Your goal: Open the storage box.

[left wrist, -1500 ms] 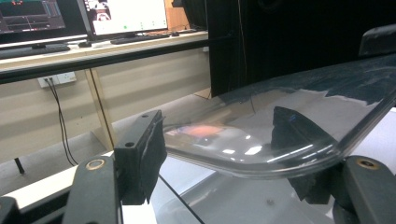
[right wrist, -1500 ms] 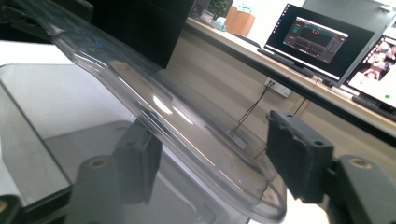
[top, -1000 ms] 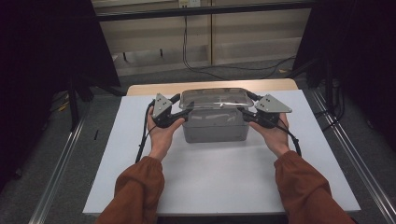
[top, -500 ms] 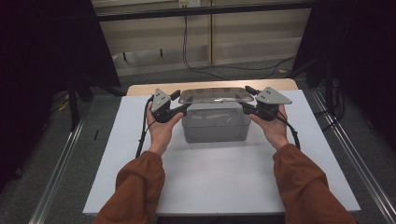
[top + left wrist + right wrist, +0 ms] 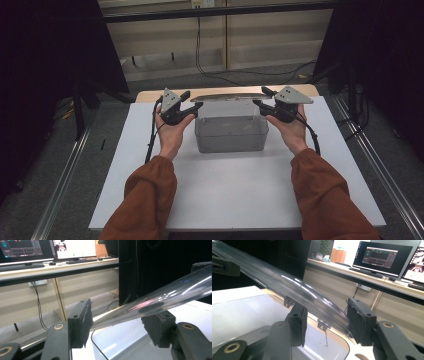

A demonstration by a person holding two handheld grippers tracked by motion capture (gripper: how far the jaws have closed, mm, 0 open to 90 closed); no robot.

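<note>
No text, label, brand or number can be read. The monitors (image 5: 23, 250) in the left gripper view and the monitor (image 5: 382, 258) in the right gripper view show windows and graphs, but their writing is too small and blurred to make out.

White table top (image 5: 235, 190) on grey floor. Cables (image 5: 210, 65) hang along beige wall behind. Two lit monitors (image 5: 384, 258) and keyboard (image 5: 22, 266) on far bench.
</note>
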